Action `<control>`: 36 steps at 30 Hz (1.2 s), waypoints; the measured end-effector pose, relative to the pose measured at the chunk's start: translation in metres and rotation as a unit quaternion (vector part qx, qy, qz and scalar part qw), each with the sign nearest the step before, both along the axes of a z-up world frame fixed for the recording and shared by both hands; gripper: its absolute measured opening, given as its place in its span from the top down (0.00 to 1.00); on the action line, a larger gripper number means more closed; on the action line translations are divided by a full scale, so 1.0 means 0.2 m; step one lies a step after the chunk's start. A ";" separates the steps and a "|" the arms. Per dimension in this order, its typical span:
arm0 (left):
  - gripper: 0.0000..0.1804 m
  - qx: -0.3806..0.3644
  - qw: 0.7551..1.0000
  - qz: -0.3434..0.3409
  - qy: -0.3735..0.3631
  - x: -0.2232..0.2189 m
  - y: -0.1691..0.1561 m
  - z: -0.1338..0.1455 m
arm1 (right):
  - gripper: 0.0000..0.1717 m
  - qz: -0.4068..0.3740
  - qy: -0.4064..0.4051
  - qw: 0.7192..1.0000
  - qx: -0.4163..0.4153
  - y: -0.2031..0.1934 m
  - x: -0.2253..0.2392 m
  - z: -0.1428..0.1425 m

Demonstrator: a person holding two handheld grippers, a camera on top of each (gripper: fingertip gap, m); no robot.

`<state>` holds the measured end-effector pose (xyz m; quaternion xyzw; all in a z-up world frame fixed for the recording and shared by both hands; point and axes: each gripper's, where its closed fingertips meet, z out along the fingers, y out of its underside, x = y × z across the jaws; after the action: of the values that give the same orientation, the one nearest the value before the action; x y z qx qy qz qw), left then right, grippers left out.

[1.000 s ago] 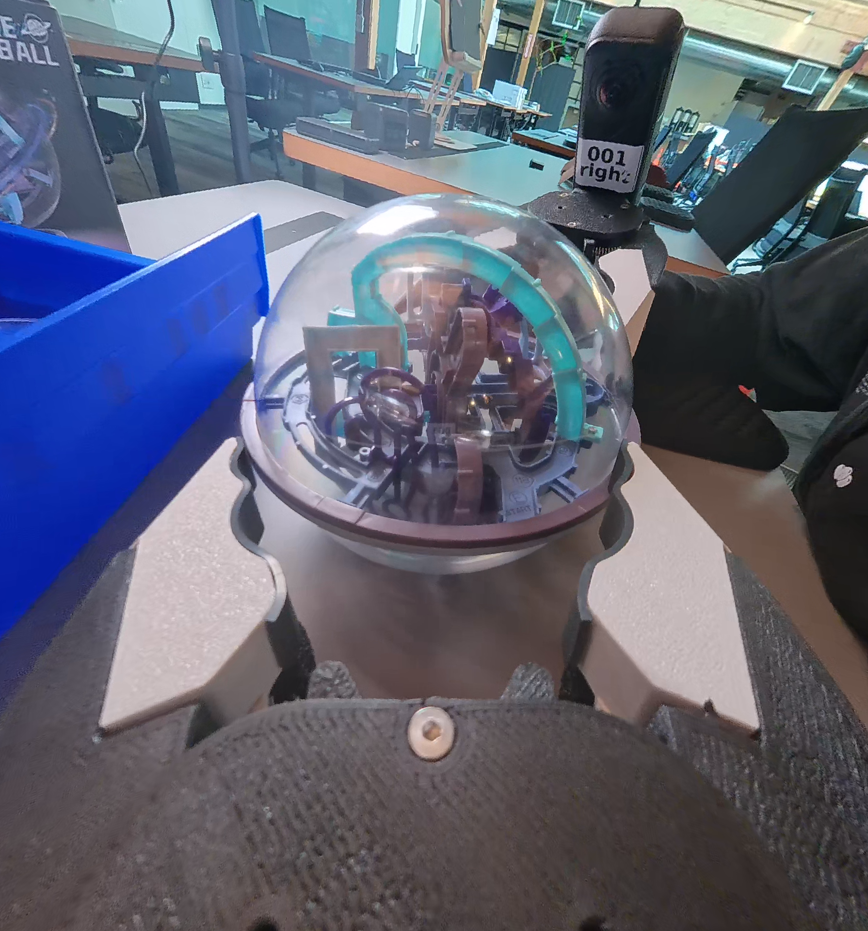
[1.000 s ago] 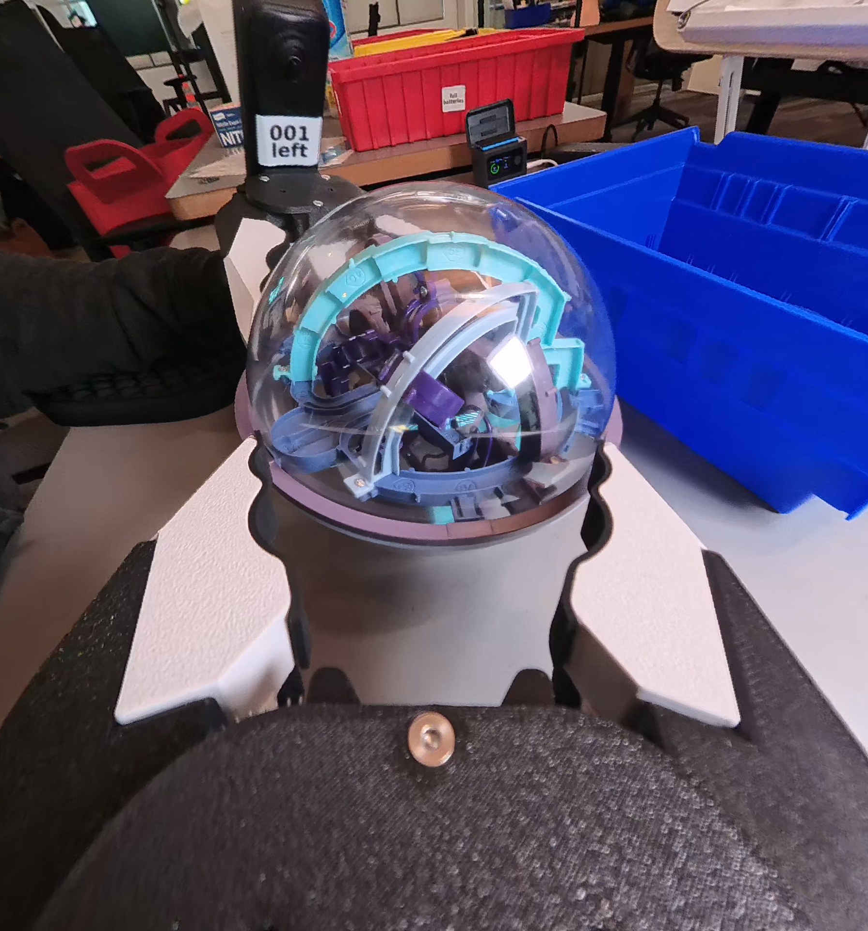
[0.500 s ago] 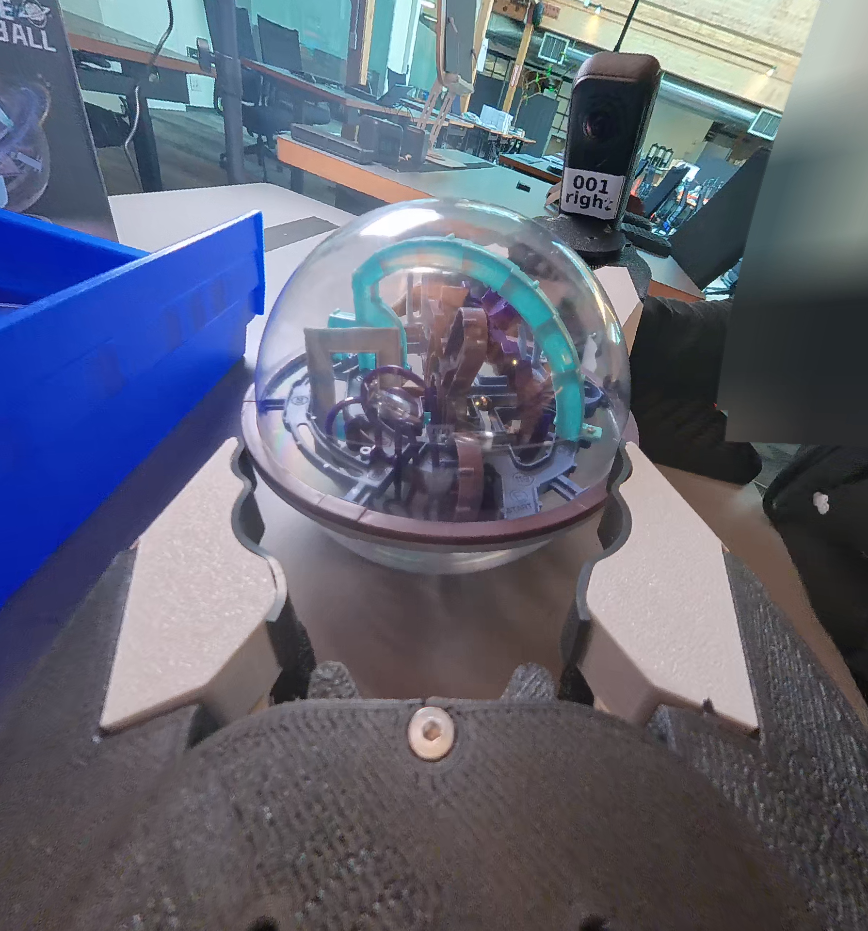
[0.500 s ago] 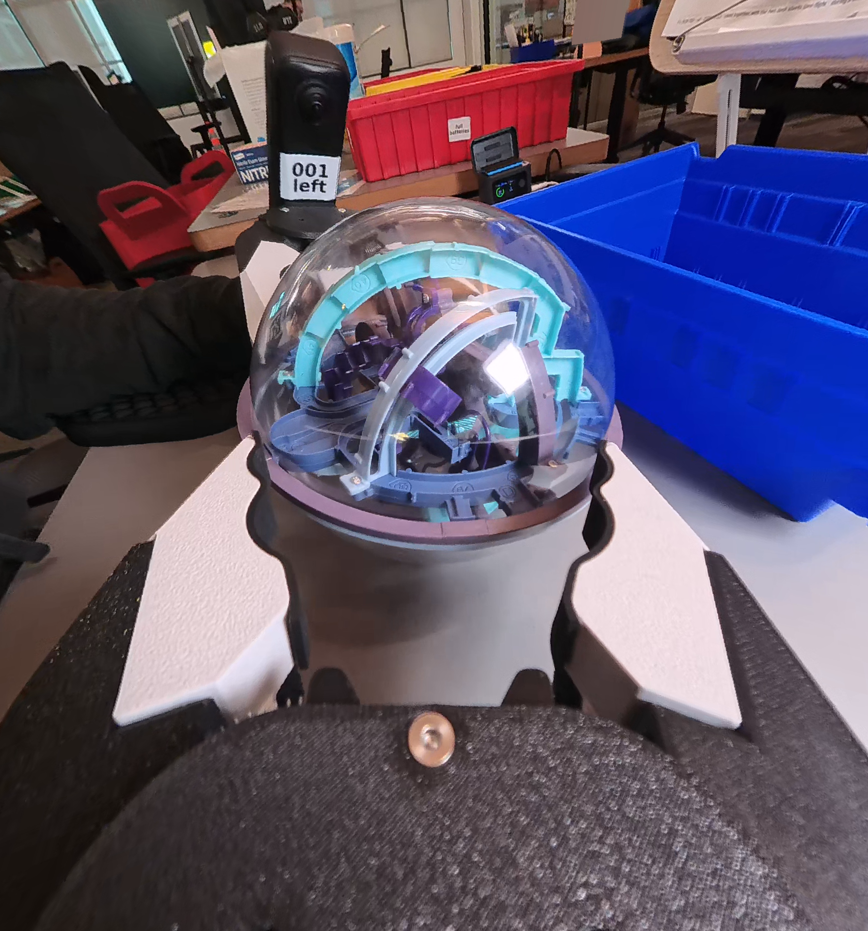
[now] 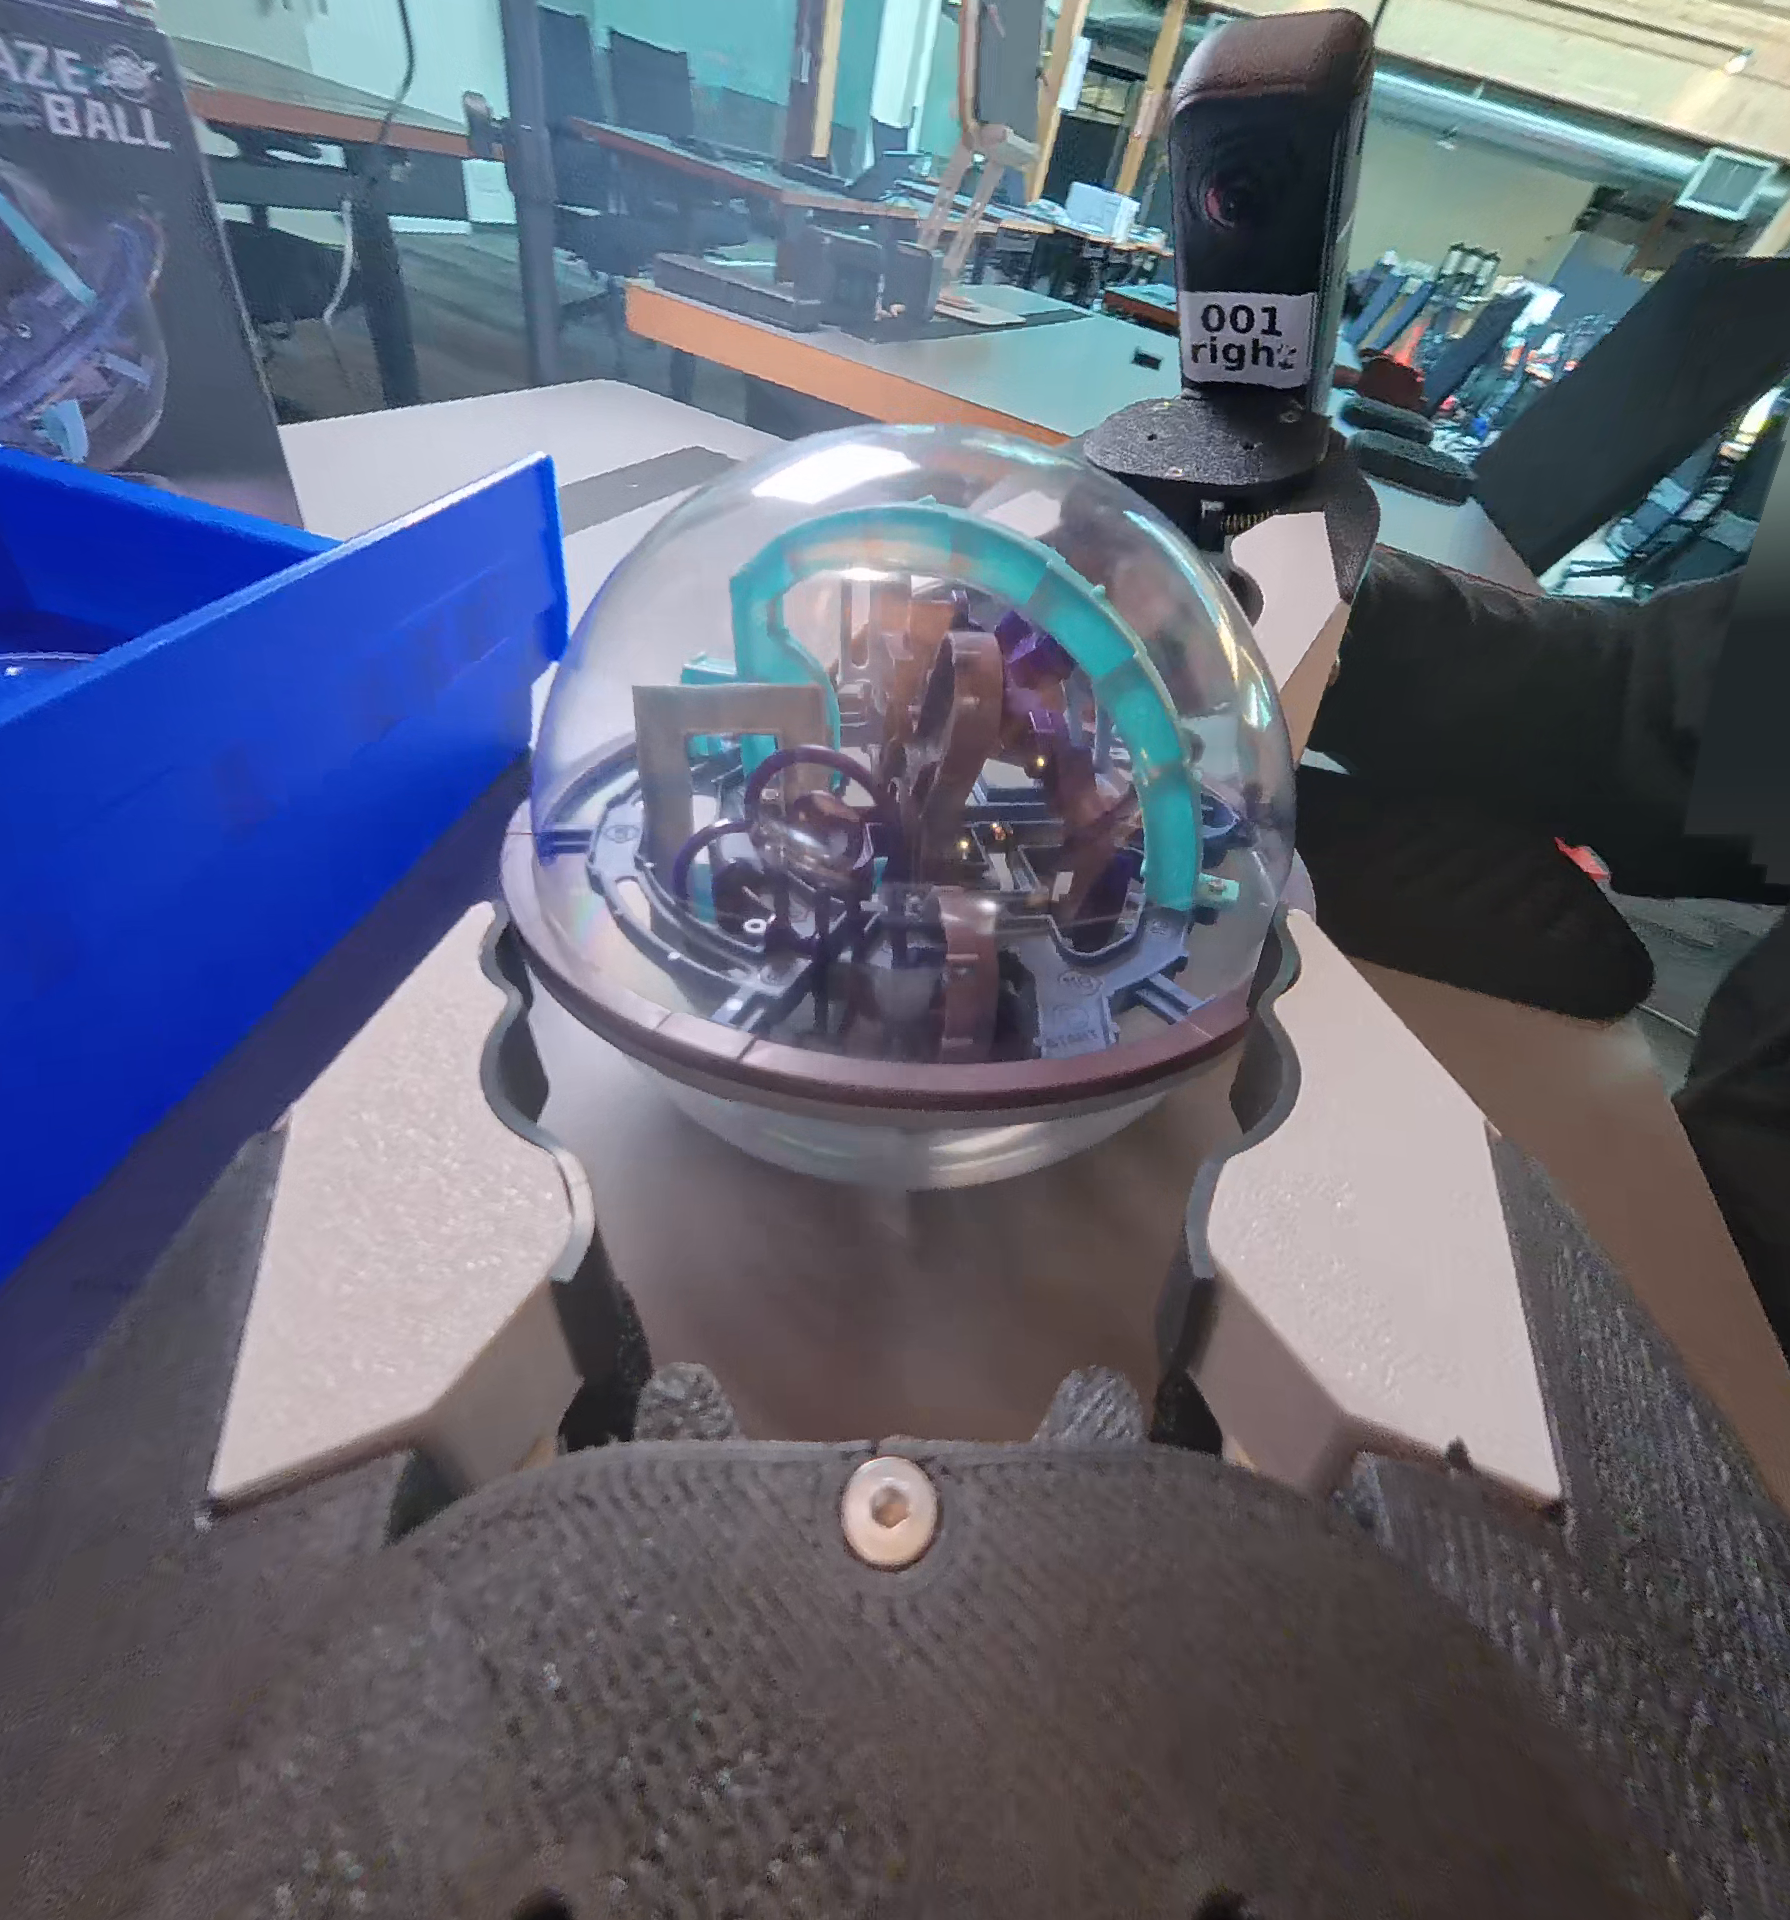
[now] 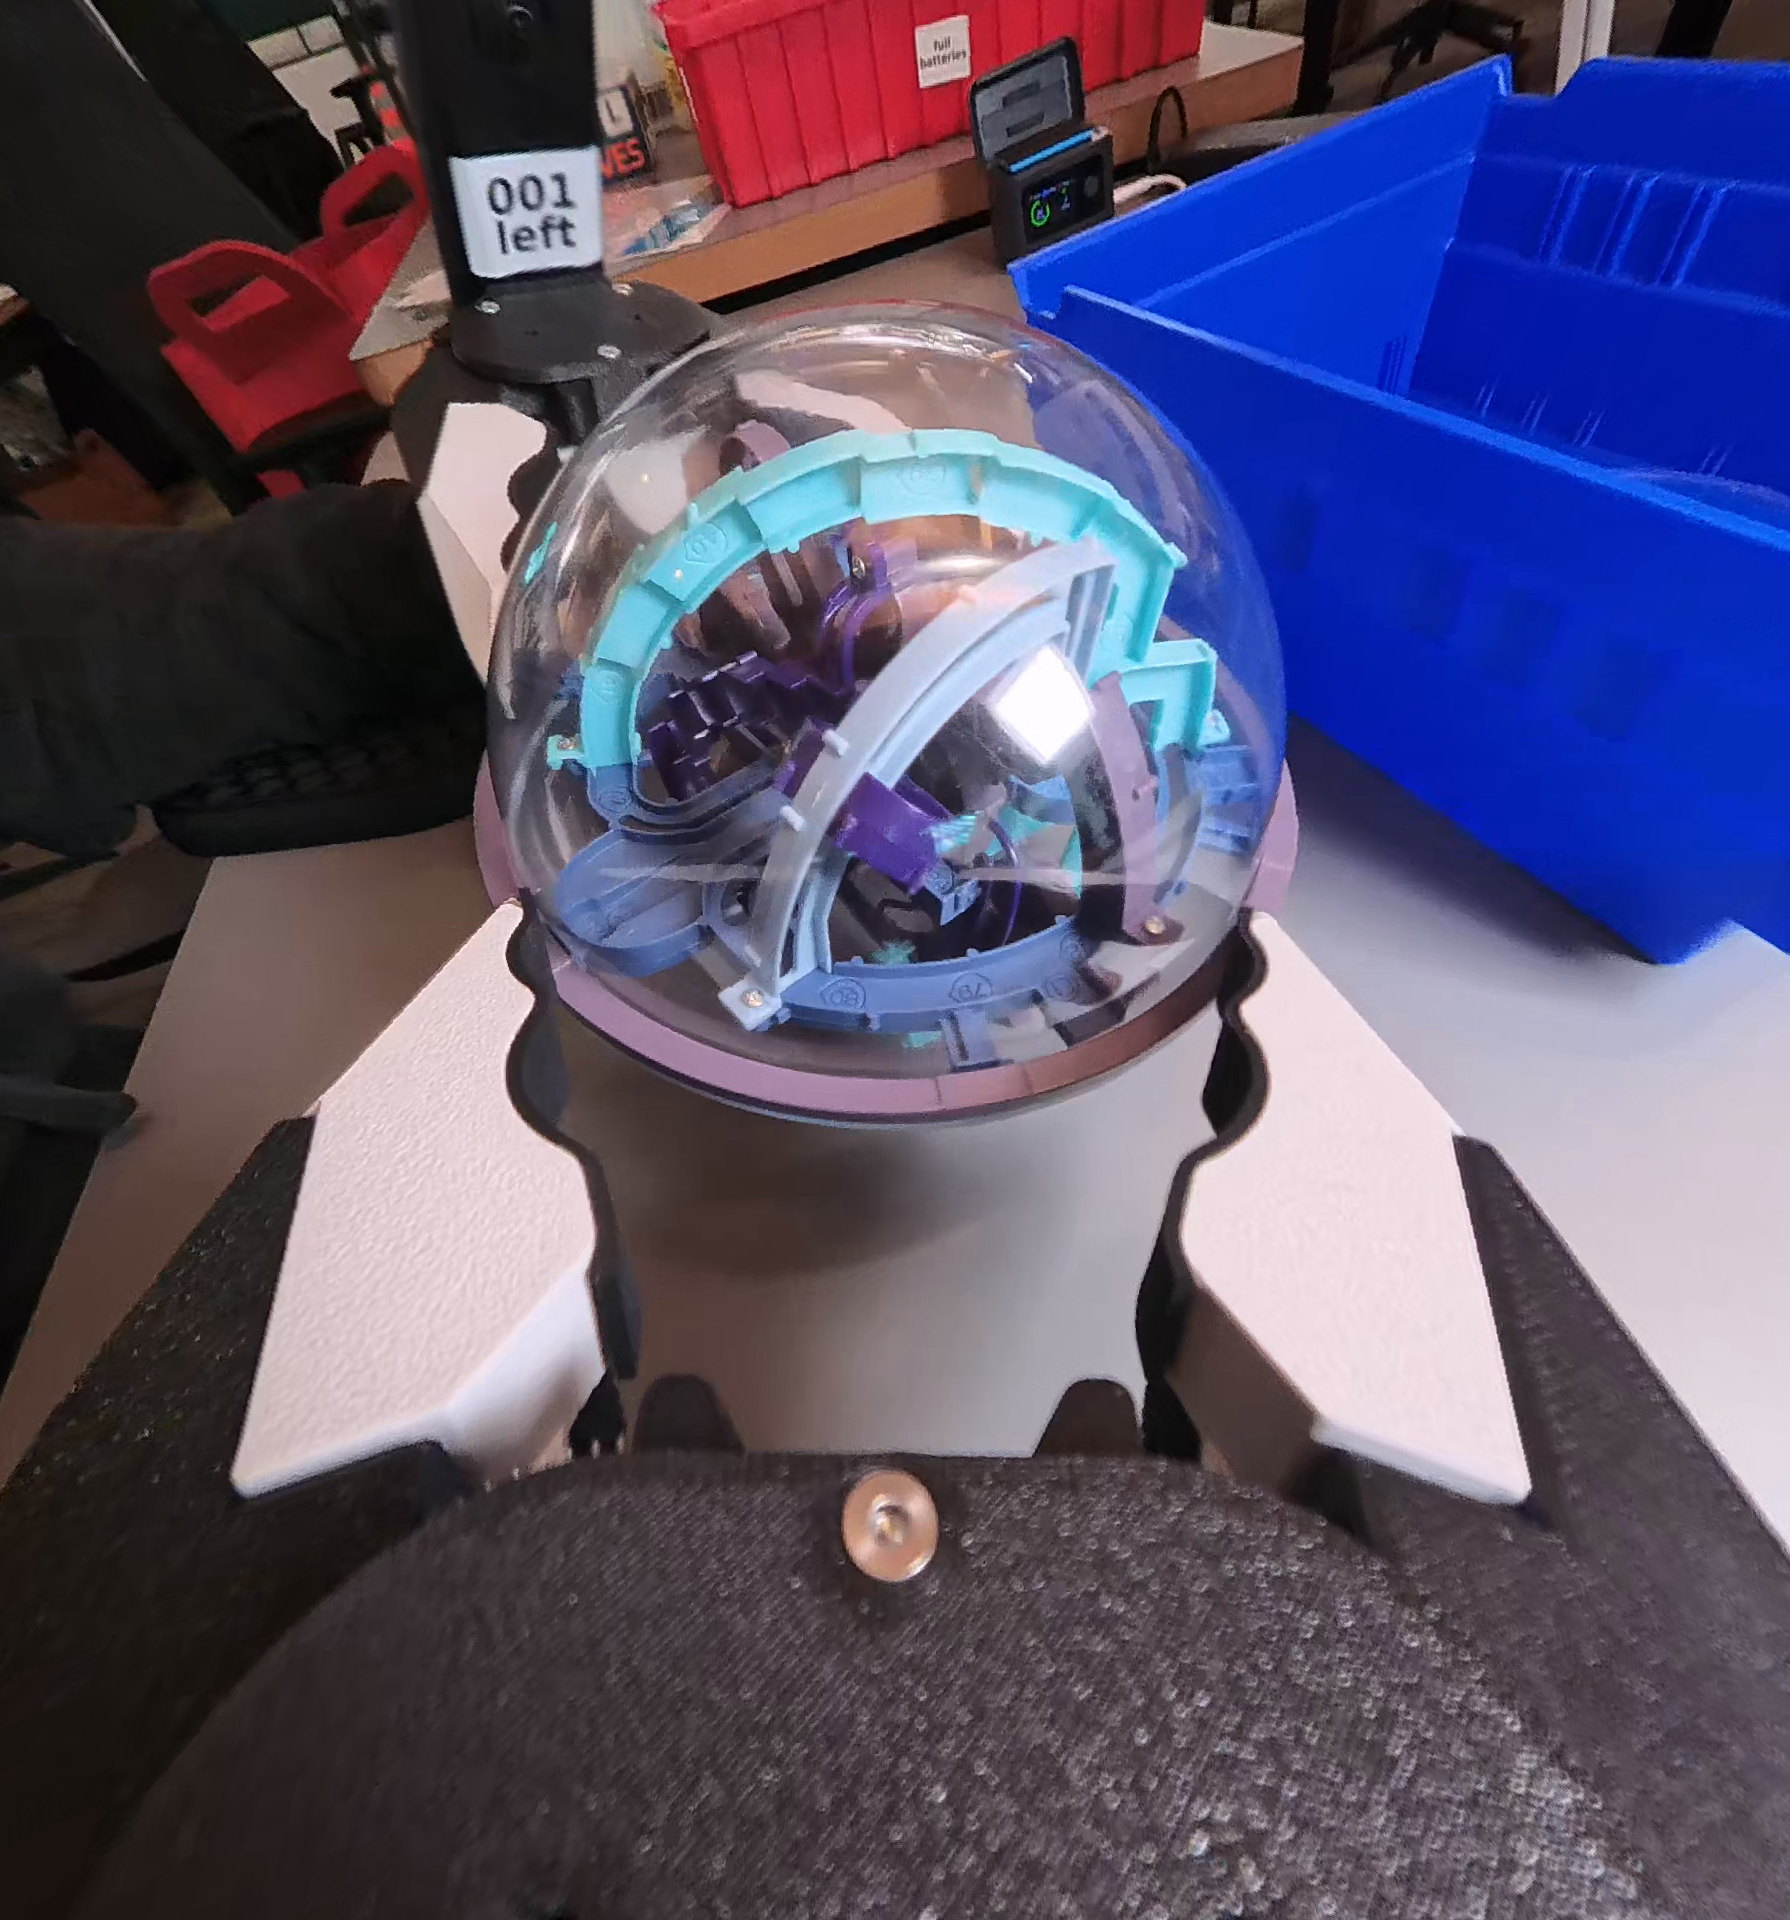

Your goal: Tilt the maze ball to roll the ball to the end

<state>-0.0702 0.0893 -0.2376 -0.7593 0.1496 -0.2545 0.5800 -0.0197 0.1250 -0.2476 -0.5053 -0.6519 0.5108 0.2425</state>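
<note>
The maze ball (image 5: 901, 790) is a clear sphere with a purple-brown equator band and teal, purple and blue tracks inside. My left gripper (image 5: 891, 935) is shut on it, with both white fingers (image 5: 403, 1195) pressed on the band at its two sides. My right gripper (image 6: 886, 935) grips the same maze ball (image 6: 870, 727) from the opposite side, its fingers (image 6: 1317, 1195) against the band. The ball hangs a little above the table and sits slightly tilted in the right wrist view. I cannot pick out the small rolling ball inside.
A blue bin (image 5: 195, 779) stands close beside the ball, also in the right wrist view (image 6: 1493, 520). The dark maze ball box (image 5: 70, 239) stands behind the bin. A person's dark sleeves (image 5: 1493, 779) (image 6: 143, 675) are on the other side. The pale table (image 6: 1597, 1091) lies below.
Both grippers kept their hold on the maze ball and rocked it. In the right wrist view the ball now sits more tilted and I look down on it more steeply.
</note>
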 end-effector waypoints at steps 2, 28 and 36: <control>0.25 0.000 1.000 0.022 0.011 0.01 0.01 0.00 | 0.28 -0.008 -0.014 1.000 -0.003 0.03 0.02 0.00; 0.19 0.021 0.997 0.058 0.051 -0.11 -0.02 0.11 | 0.40 -0.179 -0.046 0.970 -0.157 0.05 0.07 0.00; 0.21 -0.003 0.993 -0.110 -0.036 -0.03 0.15 0.03 | 0.40 -0.166 -0.043 0.975 -0.144 0.04 0.02 0.02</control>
<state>-0.0762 0.1191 -0.2313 -0.7303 0.2109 -0.3444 0.5510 -0.0162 0.1335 -0.2445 -0.6575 -0.4884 0.5300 0.2197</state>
